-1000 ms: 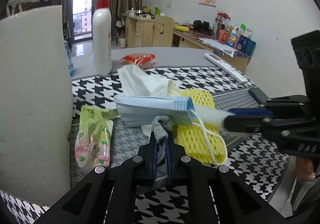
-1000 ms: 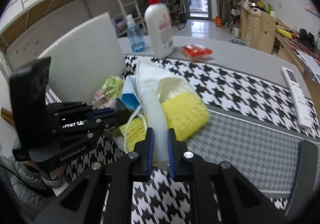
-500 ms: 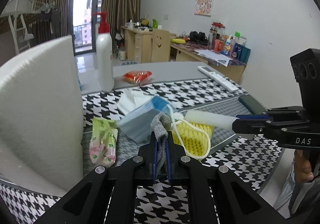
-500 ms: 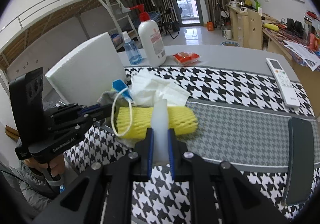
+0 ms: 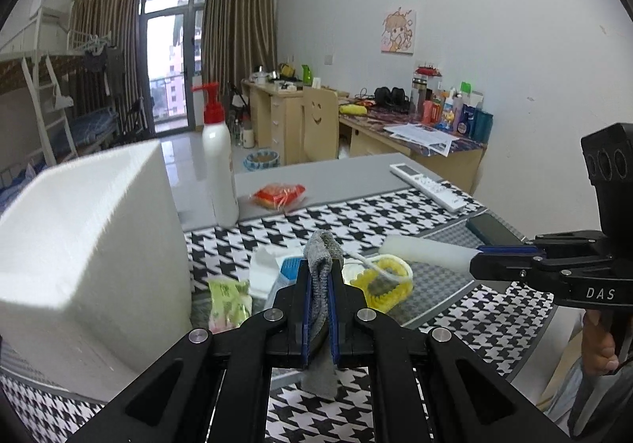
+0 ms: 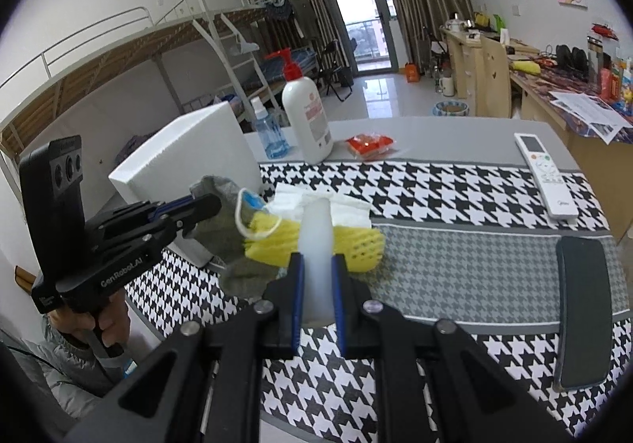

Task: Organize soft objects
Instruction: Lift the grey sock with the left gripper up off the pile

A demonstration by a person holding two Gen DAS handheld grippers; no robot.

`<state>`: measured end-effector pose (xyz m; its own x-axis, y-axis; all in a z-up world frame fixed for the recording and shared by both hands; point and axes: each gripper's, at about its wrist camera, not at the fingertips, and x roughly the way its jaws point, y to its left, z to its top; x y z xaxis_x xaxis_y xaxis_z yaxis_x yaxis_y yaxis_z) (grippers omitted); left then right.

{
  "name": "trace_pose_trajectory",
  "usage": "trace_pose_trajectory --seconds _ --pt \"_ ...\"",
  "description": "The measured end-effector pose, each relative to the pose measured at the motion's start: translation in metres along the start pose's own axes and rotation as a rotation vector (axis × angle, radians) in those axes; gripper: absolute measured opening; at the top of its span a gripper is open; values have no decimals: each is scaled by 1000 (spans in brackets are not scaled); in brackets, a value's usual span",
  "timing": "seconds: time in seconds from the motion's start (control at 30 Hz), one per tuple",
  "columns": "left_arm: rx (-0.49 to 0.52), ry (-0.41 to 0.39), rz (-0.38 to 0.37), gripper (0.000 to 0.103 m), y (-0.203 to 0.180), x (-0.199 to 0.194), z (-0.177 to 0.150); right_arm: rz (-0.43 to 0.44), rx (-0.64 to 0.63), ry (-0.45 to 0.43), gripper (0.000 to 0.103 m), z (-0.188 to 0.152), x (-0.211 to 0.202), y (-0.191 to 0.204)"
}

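- Pinching a grey cloth point(image 5: 319, 277), the left gripper point(image 5: 319, 284) has its jaws pressed together on it; the cloth hangs above the mat point(image 5: 395, 217).
- Right gripper point(image 6: 317, 284) is clamped on a white foam roll point(image 6: 315, 241), which sticks forward above the table.
- Yellow net point(image 6: 316, 237) lies on the mat, below both grippers, with a mask point(image 6: 247, 201) and its white loop on top.
- White tissues point(image 6: 344, 207) lie just behind the net.
- Green pack point(image 5: 229, 302) lies beside the white box point(image 5: 91, 245).
- Pump bottle point(image 6: 308, 118) stands upright behind the mat.
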<state>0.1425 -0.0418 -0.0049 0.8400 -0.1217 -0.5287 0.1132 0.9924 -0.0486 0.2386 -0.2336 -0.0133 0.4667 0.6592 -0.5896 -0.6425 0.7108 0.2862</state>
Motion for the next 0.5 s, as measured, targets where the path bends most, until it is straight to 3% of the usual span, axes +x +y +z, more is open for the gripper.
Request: trace_pose_trajectory --seconds 0.5 --pt "27 -75 33 7 -1 -28 25 -13 18 -93 17 7 -21 4"
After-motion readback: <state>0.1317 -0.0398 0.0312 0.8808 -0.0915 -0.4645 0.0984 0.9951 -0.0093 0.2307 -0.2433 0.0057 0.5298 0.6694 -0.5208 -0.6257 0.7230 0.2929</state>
